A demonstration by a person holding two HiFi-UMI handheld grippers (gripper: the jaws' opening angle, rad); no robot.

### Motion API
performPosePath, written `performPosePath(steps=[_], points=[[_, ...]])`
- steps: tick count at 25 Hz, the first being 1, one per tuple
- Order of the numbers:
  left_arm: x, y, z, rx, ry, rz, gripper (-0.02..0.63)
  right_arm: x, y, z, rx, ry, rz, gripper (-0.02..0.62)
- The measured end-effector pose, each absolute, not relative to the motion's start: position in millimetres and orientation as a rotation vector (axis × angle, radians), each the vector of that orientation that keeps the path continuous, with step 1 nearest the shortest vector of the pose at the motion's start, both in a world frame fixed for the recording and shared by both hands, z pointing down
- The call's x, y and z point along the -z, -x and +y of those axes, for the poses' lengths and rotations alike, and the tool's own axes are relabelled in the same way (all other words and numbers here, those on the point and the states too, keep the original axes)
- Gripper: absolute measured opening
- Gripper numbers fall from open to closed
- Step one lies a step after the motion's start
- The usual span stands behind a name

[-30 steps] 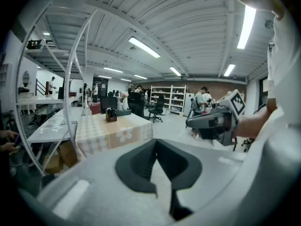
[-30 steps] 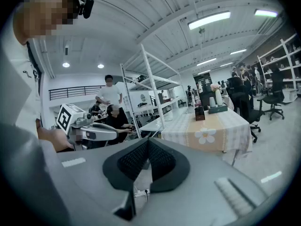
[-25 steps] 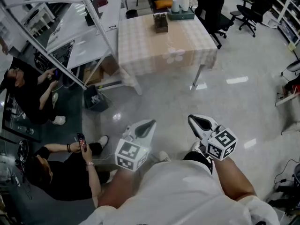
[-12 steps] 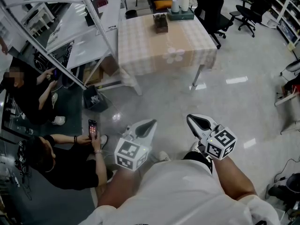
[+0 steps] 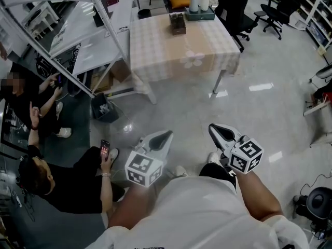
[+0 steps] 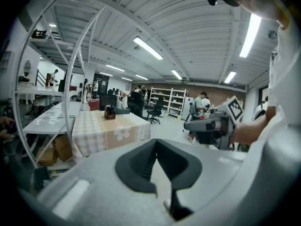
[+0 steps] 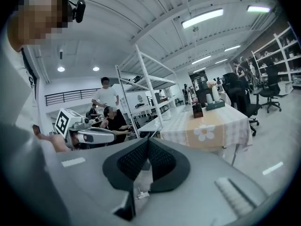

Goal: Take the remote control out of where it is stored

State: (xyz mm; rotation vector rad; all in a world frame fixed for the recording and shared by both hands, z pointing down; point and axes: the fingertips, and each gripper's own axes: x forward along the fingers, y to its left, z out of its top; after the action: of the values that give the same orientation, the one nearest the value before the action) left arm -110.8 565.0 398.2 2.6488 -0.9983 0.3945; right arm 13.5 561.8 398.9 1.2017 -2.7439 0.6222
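1. Fingers of the left gripper and right gripper are pressed together, with nothing held, above the floor.
2. A seated person with a phone is seen just left of them.
3. Far ahead, a dark holder is set on the checked-cloth bench; the remote control is too small to be told inside it.

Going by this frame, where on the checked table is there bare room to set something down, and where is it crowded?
The checked table is bare across its near half and left side, from the dark holder to the front edge. It is crowded only along the far edge, where the holder and the teal tray with cups stand.
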Motion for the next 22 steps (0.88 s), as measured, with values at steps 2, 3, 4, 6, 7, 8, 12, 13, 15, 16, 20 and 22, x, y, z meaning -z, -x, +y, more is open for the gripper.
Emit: performPosePath(steps=[2,3,4,6,7,8,12,13,15,16,20,22], points=[[-399.4,110.0,561.8,-0.388,-2.639,-0.991,0.003,-399.6,-16.6,560.4,-0.627,-1.204,-2.741,0.005],[-399.6,108.8,559.7,-0.384,-2.638,-0.986,0.003,-400.2,-17.9,559.6,-0.627,-1.204,-2.742,0.005],[-399.5,107.0,557.3,-0.383,-2.640,-0.982,0.003,-401.0,-18.9,558.6,-0.624,-1.203,-2.742,0.005],[-399.5,102.1,551.1,-0.384,-2.654,-0.977,0.003,-402.6,-20.4,556.1,-0.606,-1.199,-2.730,0.005],[-399.9,99.6,547.4,-0.387,-2.661,-0.980,0.003,-403.1,-20.7,554.5,-0.593,-1.194,-2.720,0.005],[-400.2,97.7,543.3,-0.392,-2.668,-0.986,0.003,-403.4,-20.5,552.5,-0.577,-1.186,-2.713,0.005],[-398.2,94.3,524.9,-0.408,-2.683,-1.013,0.003,-401.1,-16.0,533.6,-0.528,-1.135,-2.729,0.005],[-397.4,93.2,518.4,-0.405,-2.681,-1.021,0.003,-400.4,-15.2,525.1,-0.525,-1.120,-2.736,0.005],[-397.1,90.7,504.9,-0.397,-2.662,-1.038,0.003,-399.5,-14.3,506.3,-0.526,-1.090,-2.746,0.005],[-396.6,89.6,497.7,-0.391,-2.648,-1.045,0.003,-397.4,-14.0,496.2,-0.524,-1.078,-2.754,0.005],[-387.9,80.6,460.8,-0.387,-2.647,-1.069,0.003,-379.0,-17.2,449.6,-0.474,-1.047,-2.814,0.005],[-383.6,73.3,439.4,-0.396,-2.658,-1.085,0.003,-375.4,-21.9,427.3,-0.460,-1.030,-2.827,0.005]])
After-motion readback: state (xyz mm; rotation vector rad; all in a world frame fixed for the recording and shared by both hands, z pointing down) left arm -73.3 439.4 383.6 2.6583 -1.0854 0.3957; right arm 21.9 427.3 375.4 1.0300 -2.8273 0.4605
